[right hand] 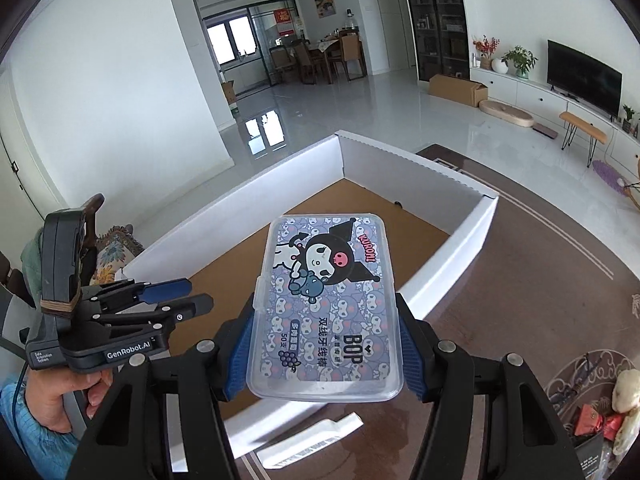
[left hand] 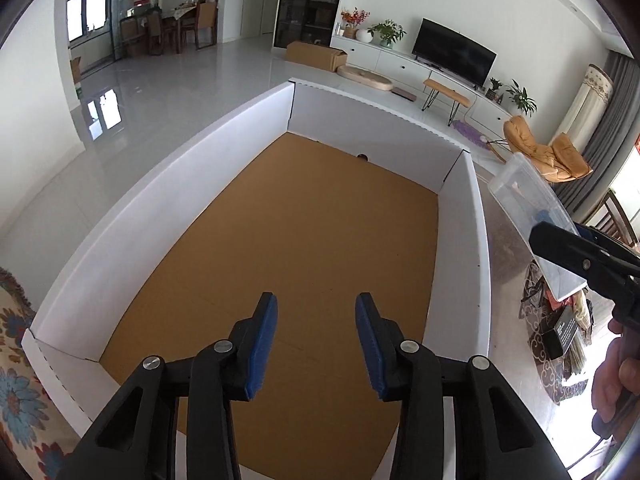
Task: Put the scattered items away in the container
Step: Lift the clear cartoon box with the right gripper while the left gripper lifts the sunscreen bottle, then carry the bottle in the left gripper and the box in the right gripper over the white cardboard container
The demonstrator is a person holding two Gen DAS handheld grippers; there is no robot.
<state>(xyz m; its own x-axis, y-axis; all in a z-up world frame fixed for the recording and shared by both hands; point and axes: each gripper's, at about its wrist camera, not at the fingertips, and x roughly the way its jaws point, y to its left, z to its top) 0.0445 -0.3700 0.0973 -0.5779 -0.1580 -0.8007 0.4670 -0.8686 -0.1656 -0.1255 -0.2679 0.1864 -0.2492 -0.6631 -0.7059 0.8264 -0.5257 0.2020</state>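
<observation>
Overhead, the right hand-held gripper (right hand: 326, 354) was clamped on a clear plastic case (right hand: 326, 312), its blue pads pressing the case's two long sides near the end closest to the camera. The case carried a cartoon label and was held flat, lid up, above the near edge of a big white box (right hand: 448, 272) with a bare brown cardboard bottom. From the left wrist view the same case (left hand: 532, 216) hung just outside the box's right wall (left hand: 478, 216).

The left hand-held gripper (left hand: 316, 344) hovered over the box interior with its jaws apart and nothing between them; a hand (right hand: 60, 392) gripped its handle.

Nothing lay in the box that either view showed. More clutter waited on the rug to the right: a plush toy (right hand: 626, 396), something red, and a dark carton (left hand: 562, 334).

To do this step well, the right hand would probably need to carry the case further in past the wall, lower it close to the cardboard bottom and keep it level before the pads parted, so it would settle flat rather than drop and bounce. Setting it toward a corner would likely leave room for the rest. The left hand was best kept clear of that path.
</observation>
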